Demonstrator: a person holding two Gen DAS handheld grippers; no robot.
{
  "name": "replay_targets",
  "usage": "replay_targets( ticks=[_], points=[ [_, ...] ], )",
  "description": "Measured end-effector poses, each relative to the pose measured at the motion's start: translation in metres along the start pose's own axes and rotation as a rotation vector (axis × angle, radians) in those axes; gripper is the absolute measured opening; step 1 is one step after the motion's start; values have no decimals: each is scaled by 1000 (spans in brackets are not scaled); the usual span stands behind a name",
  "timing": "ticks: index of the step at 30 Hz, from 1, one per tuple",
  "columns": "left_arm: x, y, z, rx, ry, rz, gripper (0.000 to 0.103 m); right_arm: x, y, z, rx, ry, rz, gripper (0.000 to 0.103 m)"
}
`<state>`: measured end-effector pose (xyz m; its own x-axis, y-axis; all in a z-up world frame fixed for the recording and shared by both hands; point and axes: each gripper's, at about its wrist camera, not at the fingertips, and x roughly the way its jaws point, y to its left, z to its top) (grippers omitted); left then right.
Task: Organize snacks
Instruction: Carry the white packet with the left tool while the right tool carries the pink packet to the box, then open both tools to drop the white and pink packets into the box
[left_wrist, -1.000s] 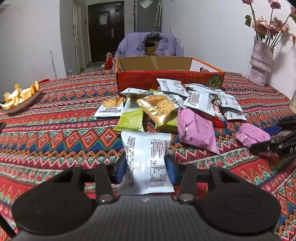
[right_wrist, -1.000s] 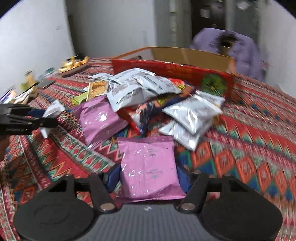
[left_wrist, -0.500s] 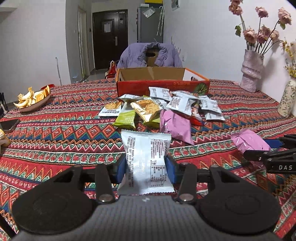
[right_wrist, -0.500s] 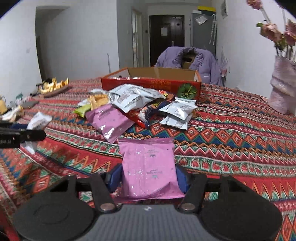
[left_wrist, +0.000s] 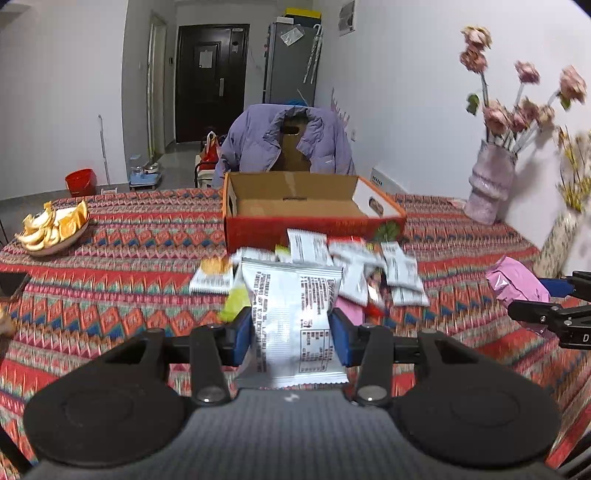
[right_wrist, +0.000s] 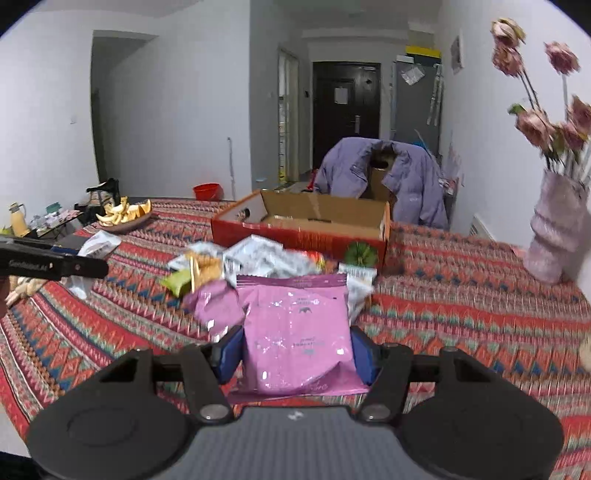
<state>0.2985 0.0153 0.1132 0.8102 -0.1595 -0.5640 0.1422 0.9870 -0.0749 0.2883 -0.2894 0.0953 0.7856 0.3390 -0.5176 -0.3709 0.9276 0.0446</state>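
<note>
My left gripper (left_wrist: 291, 332) is shut on a white snack packet (left_wrist: 291, 317) with printed text, held above the patterned tablecloth. My right gripper (right_wrist: 297, 350) is shut on a pink snack packet (right_wrist: 297, 332), likewise lifted off the table; it also shows at the right edge of the left wrist view as the pink packet (left_wrist: 517, 282). Beyond both lies a loose pile of snack packets (left_wrist: 351, 269), white, green, pink and gold. Behind the pile stands an open cardboard box (left_wrist: 306, 206) with red sides, its inside showing bare cardboard.
A plate of orange peel (left_wrist: 51, 229) sits at the far left of the table. A pink vase with dried roses (left_wrist: 487, 184) stands at the far right by the wall. A chair draped with a purple jacket (left_wrist: 288, 140) is behind the box.
Both grippers have risen with their packets, so the pile and box look farther away and lower. The box's inside has come into view. The grips look unchanged.
</note>
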Motion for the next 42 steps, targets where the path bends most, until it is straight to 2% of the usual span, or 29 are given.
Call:
replay_targets(
  ticks=[5, 11, 16, 21, 25, 27, 32, 36, 38, 39, 40, 41, 42],
  points=[
    [18, 9, 57, 0, -18, 1, 45, 16, -32, 64, 54, 13, 64, 60],
    [62, 18, 132, 22, 2, -13, 45, 58, -71, 145, 83, 76, 82, 60],
    [129, 21, 184, 81, 35, 13, 45, 118, -92, 210, 87, 127, 65, 60],
    [209, 33, 223, 56, 95, 43, 45, 209, -101, 255, 71, 191, 9, 60],
    [284, 49, 245, 11, 152, 76, 45, 294, -112, 263, 74, 244, -58, 60],
    [322, 53, 248, 25, 193, 70, 45, 336, -116, 259, 85, 270, -79, 60],
    [392, 65, 233, -3, 268, 115, 45, 420, -117, 231, 103, 341, -142, 60],
    [419, 66, 208, 40, 290, 137, 46, 453, -112, 207, 41, 364, -212, 60],
    [427, 67, 199, 59, 297, 141, 50, 462, -112, 196, 26, 374, -228, 60],
    [430, 66, 195, 70, 298, 135, 56, 464, -113, 191, 23, 380, -231, 60],
    [432, 66, 190, 91, 287, 125, 57, 464, -113, 187, 16, 376, -237, 59],
    [433, 64, 187, 123, 257, 123, 65, 462, -110, 183, -24, 362, -242, 60],
    [433, 62, 184, 137, 249, 121, 66, 462, -107, 181, -51, 363, -253, 61]
  ],
)
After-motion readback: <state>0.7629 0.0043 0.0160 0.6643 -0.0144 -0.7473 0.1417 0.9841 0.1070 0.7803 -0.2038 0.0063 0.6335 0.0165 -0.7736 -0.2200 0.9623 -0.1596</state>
